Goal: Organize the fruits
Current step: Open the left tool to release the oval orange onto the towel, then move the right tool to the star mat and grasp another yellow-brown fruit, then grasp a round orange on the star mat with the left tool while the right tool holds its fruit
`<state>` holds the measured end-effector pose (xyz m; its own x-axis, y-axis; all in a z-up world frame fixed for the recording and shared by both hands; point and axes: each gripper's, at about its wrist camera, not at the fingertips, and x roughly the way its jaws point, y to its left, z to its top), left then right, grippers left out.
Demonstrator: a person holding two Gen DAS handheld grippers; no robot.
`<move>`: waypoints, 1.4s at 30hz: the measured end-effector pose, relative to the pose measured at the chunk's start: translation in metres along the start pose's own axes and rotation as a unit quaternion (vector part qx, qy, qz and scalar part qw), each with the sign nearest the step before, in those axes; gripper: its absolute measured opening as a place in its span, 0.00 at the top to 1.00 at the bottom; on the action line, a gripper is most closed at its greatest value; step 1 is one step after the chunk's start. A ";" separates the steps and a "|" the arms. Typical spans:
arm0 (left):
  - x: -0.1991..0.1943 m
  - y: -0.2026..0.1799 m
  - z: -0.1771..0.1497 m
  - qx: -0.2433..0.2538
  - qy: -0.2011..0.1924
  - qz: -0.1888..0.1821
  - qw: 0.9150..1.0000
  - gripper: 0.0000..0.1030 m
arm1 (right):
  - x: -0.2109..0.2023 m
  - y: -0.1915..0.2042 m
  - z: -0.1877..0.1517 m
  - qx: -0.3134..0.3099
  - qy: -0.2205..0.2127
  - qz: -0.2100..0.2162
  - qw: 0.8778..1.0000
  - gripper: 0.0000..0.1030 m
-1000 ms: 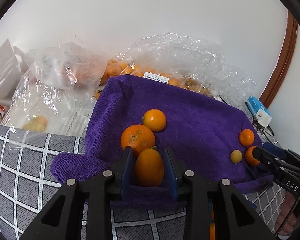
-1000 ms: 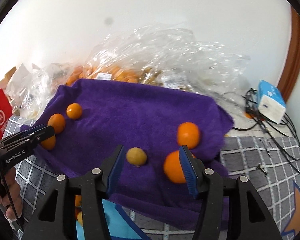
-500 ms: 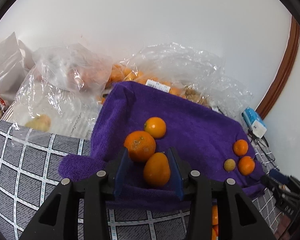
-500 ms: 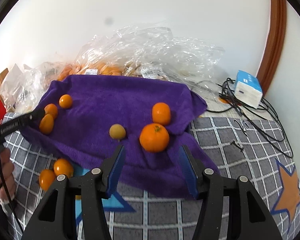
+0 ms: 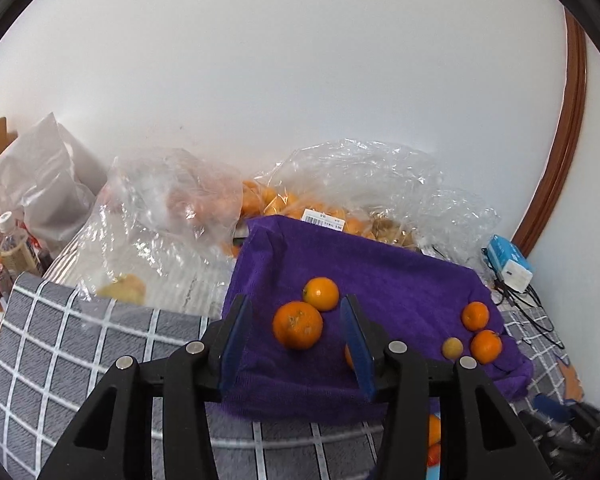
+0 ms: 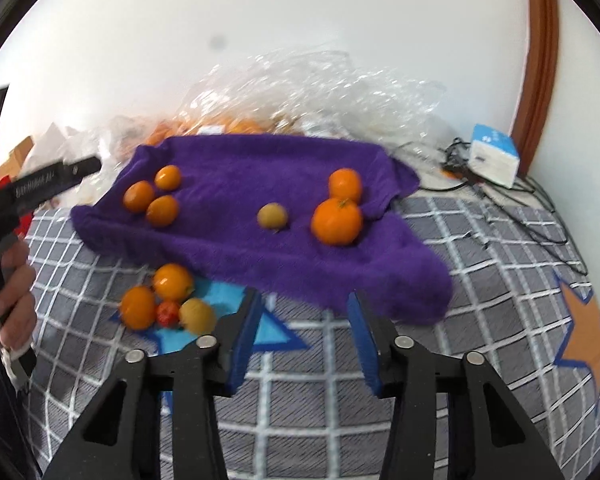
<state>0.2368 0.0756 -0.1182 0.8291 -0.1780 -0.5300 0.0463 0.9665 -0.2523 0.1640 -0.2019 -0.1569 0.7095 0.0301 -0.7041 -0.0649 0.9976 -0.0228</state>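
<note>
- Purple towel [image 6: 236, 168] spread on the checked cloth [image 6: 480, 248]; three oranges [image 6: 162, 210] clustered at its left end
- Left gripper [image 5: 296, 336], jaws just widening, nothing gripped, above the towel
- Right gripper [image 6: 304, 336], jaws just narrowing, empty, over the cloth
- Four fruits [image 6: 172, 280] off the towel's near edge

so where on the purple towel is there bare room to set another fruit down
The widest bare patch on the purple towel lies between the three-orange cluster and the yellowish fruit. The front edge below that fruit is bare too. The corner by the big orange is crowded.
</note>
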 end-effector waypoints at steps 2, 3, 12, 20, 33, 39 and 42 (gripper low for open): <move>-0.006 0.003 -0.004 -0.007 0.014 -0.004 1.000 0.57 | 0.001 0.009 -0.004 -0.010 0.003 0.009 1.000 0.57; -0.009 0.005 -0.008 -0.007 0.025 -0.004 1.000 0.57 | 0.003 0.015 -0.006 -0.017 0.005 0.019 1.000 0.57; -0.018 0.024 -0.051 -0.007 0.048 0.014 0.999 0.57 | 0.025 0.042 -0.010 -0.029 0.027 0.067 0.997 0.57; 0.001 0.023 -0.068 -0.008 0.100 0.002 0.995 0.57 | 0.047 0.055 -0.009 -0.044 0.050 0.066 0.996 0.59; 0.009 0.016 -0.075 0.016 0.118 0.030 0.992 0.57 | 0.030 0.027 -0.014 -0.030 0.017 0.027 0.999 0.74; 0.009 0.018 -0.074 0.014 0.118 0.030 0.992 0.57 | 0.035 -0.001 -0.018 -0.014 0.031 -0.002 0.999 0.74; 0.011 0.017 -0.075 0.019 0.122 0.033 0.992 0.57 | 0.038 -0.008 -0.021 -0.010 0.035 -0.007 0.999 0.74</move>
<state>0.2047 0.0764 -0.1889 0.6722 -0.1498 -0.7250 0.0223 0.9830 -0.1825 0.1772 -0.2099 -0.1985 0.6591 0.0114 -0.7519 -0.0707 0.9964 -0.0468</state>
